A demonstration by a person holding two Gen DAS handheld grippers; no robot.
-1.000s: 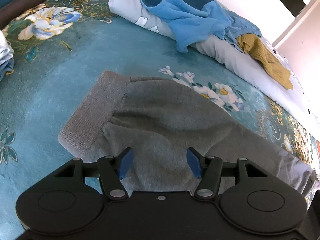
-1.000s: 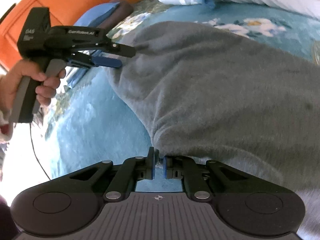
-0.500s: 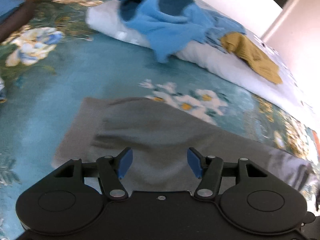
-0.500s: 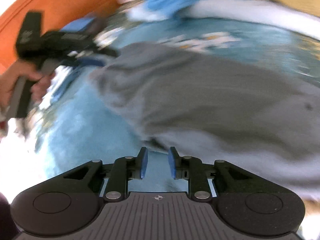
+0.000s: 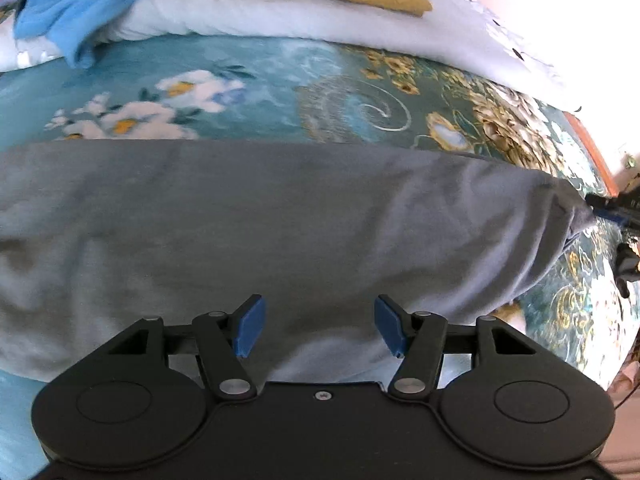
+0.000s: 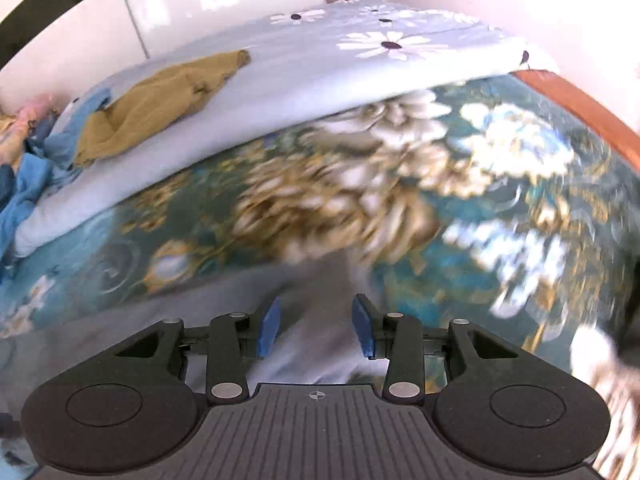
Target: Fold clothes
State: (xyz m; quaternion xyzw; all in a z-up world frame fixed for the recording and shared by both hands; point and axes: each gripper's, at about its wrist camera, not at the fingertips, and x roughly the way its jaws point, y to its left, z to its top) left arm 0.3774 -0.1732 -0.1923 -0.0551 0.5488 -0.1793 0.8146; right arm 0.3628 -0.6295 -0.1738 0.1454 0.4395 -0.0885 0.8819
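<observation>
A grey knit garment (image 5: pixel 280 220) lies stretched left to right across the teal floral bedspread (image 5: pixel 248 76). My left gripper (image 5: pixel 318 322) hovers over its middle, open, with cloth below the blue pads but nothing pinched. My right gripper (image 6: pixel 316 320) is over the garment's end (image 6: pixel 168 304); its jaws are opening, the grey cloth lies under the gap, and the pads are not pressing on it. In the left wrist view the right gripper (image 5: pixel 600 208) shows at the far right edge, right at the tip of the garment.
A pale quilt with daisies (image 6: pixel 320 60) lies folded along the far side of the bed. On it are a mustard garment (image 6: pixel 160 96) and a heap of blue clothes (image 5: pixel 92 4). An orange wooden bed edge (image 6: pixel 580 108) runs at the right.
The right gripper went from shut on the garment's edge to open and swung away to the garment's other end. The left gripper, still open, slid from the ribbed end to the middle.
</observation>
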